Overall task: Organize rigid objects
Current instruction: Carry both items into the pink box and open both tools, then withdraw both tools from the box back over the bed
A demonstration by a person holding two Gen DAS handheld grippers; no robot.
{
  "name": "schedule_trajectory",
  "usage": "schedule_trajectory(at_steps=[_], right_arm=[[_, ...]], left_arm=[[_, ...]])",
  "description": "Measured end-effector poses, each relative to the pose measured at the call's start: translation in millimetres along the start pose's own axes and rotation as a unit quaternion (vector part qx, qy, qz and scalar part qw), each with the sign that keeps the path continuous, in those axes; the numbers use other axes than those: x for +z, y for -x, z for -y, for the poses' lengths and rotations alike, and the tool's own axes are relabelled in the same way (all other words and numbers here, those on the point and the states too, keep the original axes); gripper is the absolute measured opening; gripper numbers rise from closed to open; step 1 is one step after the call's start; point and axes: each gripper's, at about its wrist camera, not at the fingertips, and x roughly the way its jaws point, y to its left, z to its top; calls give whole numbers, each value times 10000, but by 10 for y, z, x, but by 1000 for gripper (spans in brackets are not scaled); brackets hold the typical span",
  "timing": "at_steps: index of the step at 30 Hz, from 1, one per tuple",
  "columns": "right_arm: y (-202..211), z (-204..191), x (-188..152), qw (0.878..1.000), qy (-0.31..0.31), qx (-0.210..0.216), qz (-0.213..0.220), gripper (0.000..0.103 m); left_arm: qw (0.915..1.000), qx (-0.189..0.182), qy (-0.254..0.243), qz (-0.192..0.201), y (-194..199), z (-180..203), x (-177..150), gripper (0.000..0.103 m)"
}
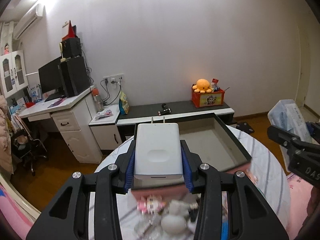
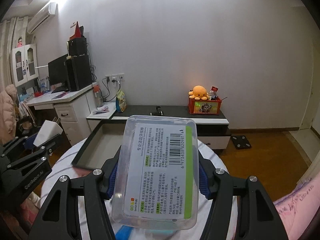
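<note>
You see clear plastic box [image 2: 158, 172], centre frame: label reads "bonler", barcode 6973438820981. Left gripper [image 2: 43, 138] body, left edge: "CamRobot.AI".

Left tool [image 1: 158, 156] and right tool [image 2: 158, 172] both clamped, raised.

The small things [image 1: 160, 210] on the table below my left gripper [image 1: 158, 156] are smeared by blur; I make out pink and white shapes but cannot name them. My charger [image 1: 158, 150] hides the near left part of the dark tray [image 1: 236, 140]. In the right wrist view my clear plastic box [image 2: 160, 172] covers the tray's right side, and something blue [image 2: 125, 233] under it is cut off by the bottom edge.
</note>
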Motion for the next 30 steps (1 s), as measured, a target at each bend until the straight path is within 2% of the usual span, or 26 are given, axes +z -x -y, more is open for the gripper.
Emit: schedule_trajectory(at_steps=[8,16,20,22,23,24,25,27,30], right_arm=[[-911,-31,179,9979,91,171,-612,63],[-1607,-74,-4,9893,297,291,-1399,63],[-1758,-67,-110,9846,314,375,-1678,64],[-1795,-76,-137,9813,371,434,-1837,64],[-1808,-74,-150,9800,350,481,-1900,64],[-1826,-66,-167,9786,298,530,-1965,66],[-1834,-66,-180,9779,266,530,-2005,68],[-1874,-39,-201,9771,177,427,-2078,80],[-1885,-13,-217,9765,156,346,-2122,80]], left_arm=[[9975,-87,-8,-708,-898,-9,179,41],[9861,-200,33,-1648,-1674,31,-10,41],[9823,-91,53,-1870,-1818,24,-116,41],[9816,-27,190,-1899,-1837,-38,-132,54],[9807,-34,297,-1934,-1838,-75,-140,77],[9812,-61,359,-1898,-1818,-101,-156,93],[9825,-87,374,-1824,-1794,-117,-157,95],[9836,-41,261,-1782,-1760,-120,-178,95],[9829,51,160,-1832,-1774,-105,-212,95]])
